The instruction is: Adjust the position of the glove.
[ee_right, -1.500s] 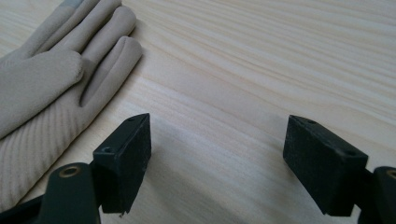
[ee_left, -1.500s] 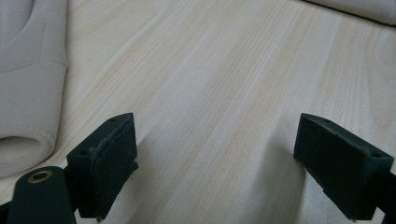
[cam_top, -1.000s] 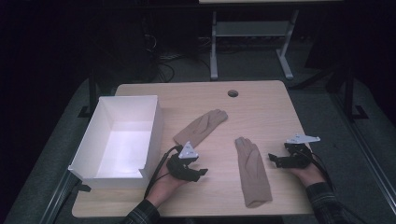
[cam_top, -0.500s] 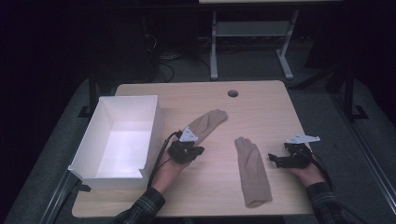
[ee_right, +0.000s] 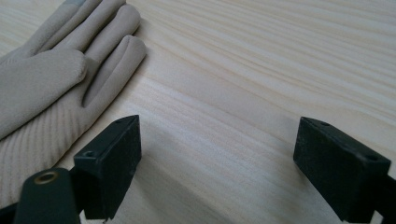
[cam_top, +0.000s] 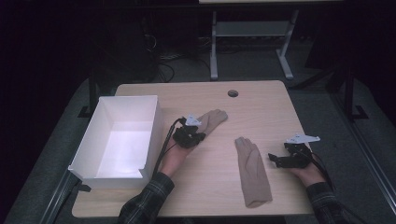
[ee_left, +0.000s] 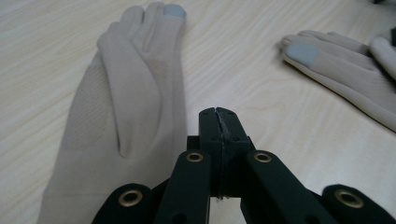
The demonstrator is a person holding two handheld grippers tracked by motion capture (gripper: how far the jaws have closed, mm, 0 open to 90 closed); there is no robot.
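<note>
Two beige gloves lie flat on the wooden table (cam_top: 261, 107). The left glove (cam_top: 212, 119) points its fingers to the far right, and my left gripper (cam_top: 200, 136) rests at its cuff end. In the left gripper view that glove (ee_left: 130, 93) lies just left of the gripper (ee_left: 218, 114), whose jaws are shut with nothing seen between them. The other glove (ee_left: 345, 65) lies further right. My right gripper (cam_top: 273, 158) stands open just right of the right glove (cam_top: 252, 170). In the right gripper view the gripper (ee_right: 224, 163) spans bare wood, with the glove (ee_right: 56, 84) to its left.
An open white box (cam_top: 156, 119) stands at the table's left side, close to my left forearm. A round cable hole (cam_top: 232, 93) sits near the far edge. Beyond the table stands a metal frame (cam_top: 252, 32) on a dark floor.
My left gripper has moved forward, away from the table's near edge, up to the left glove's cuff. The right gripper and both gloves have stayed put.
</note>
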